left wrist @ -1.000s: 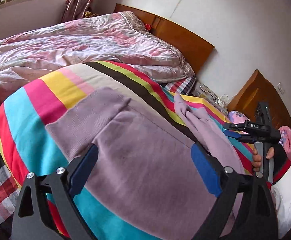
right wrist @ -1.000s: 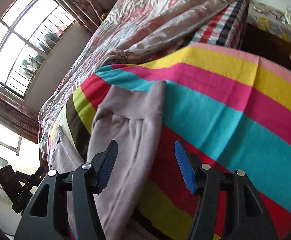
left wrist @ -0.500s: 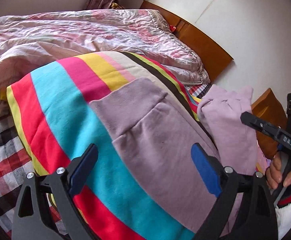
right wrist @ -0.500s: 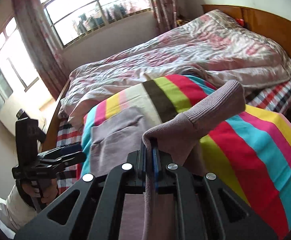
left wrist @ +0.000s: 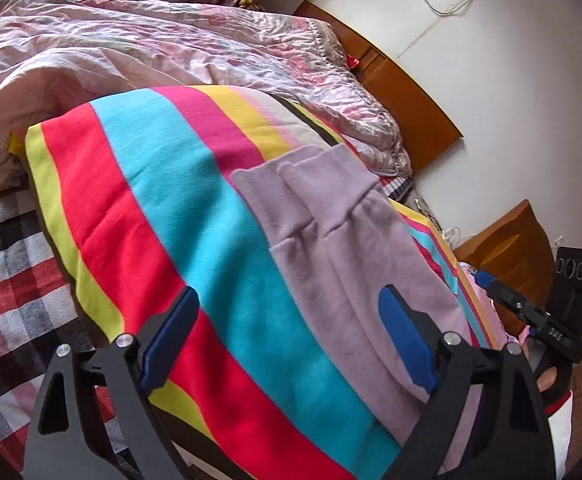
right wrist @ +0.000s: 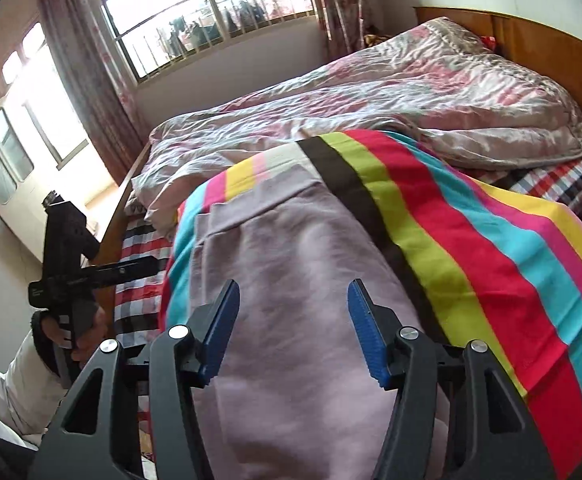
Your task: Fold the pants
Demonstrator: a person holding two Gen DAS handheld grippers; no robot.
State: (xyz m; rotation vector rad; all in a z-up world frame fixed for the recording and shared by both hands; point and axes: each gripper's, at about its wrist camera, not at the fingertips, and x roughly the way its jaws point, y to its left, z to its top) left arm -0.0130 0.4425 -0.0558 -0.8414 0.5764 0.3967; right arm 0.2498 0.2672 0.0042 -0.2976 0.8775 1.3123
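The mauve pants lie folded lengthwise on the striped blanket, one leg on top of the other, waistband at the far end. My left gripper is open and empty, above the blanket beside the pants' left edge. My right gripper is open and empty, just above the pants. The right gripper also shows at the right edge of the left wrist view, and the left gripper at the left of the right wrist view.
A crumpled pink floral quilt lies beyond the blanket. A plaid sheet shows at the bed's near left. A wooden headboard and nightstand stand by the wall. A window is at the back.
My right gripper carried the pant leg over onto the other leg, let it go and opened. The left gripper shifted left and stayed open.
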